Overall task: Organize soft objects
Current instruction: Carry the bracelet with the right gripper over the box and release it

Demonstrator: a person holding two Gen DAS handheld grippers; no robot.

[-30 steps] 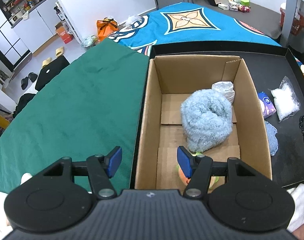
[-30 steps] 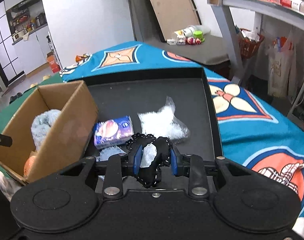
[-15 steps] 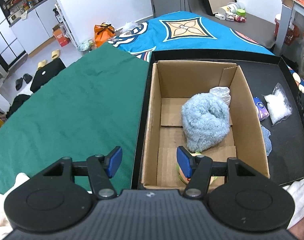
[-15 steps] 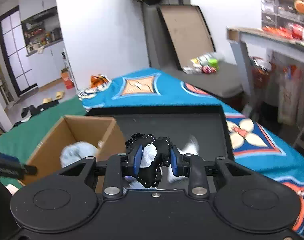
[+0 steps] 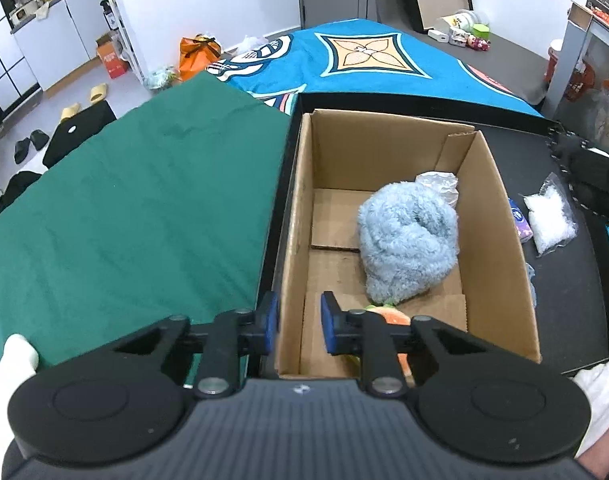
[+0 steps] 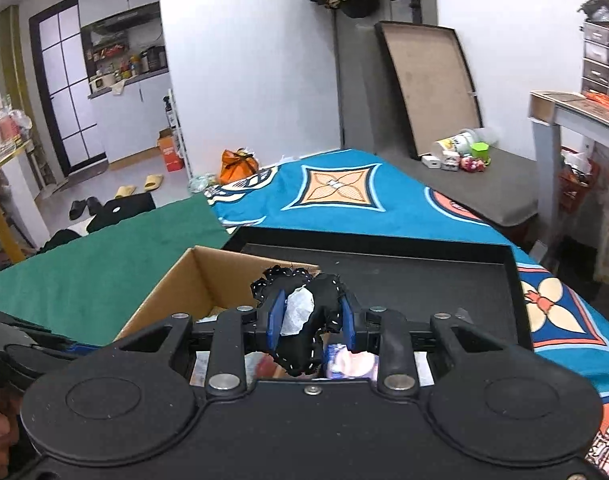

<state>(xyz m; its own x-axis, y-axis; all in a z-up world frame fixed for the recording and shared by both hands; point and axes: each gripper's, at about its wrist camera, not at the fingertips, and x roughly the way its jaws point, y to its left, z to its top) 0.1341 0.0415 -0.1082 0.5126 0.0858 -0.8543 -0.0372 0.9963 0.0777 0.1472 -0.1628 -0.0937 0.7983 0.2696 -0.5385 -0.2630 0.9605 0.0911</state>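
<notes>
Left gripper [image 5: 298,322]: blue pads a narrow gap apart, straddling the near-left wall of the cardboard box [image 5: 504,240]; whether the pads press the wall cannot be told. Nothing else between them.

Right gripper [image 6: 311,320]: pads clamped on a black fabric piece with white stitching [image 6: 300,344], a white tag [image 6: 298,314] showing against the left pad. It is held in the air above the box's right rim; the cloth hangs free below the pads.

Box: open top, flaps down inside, standing in the left part of a black tray [image 5: 564,300], its left wall close to the tray's raised lip. Contents: an orange-and-green soft item [image 5: 388,314] at the near end, a fluffy light-blue bundle [image 5: 408,244] in the middle right, a crumpled clear plastic bag [image 5: 438,184] behind it. The far-left floor of the box is bare cardboard.

Tray, right of box: tissue pack [image 5: 520,224] just beside the wall, clear bag of white filling [image 5: 548,222] beyond it.

Left of tray: green cloth [image 5: 124,220]; farther back, blue patterned blanket [image 5: 364,56].
</notes>
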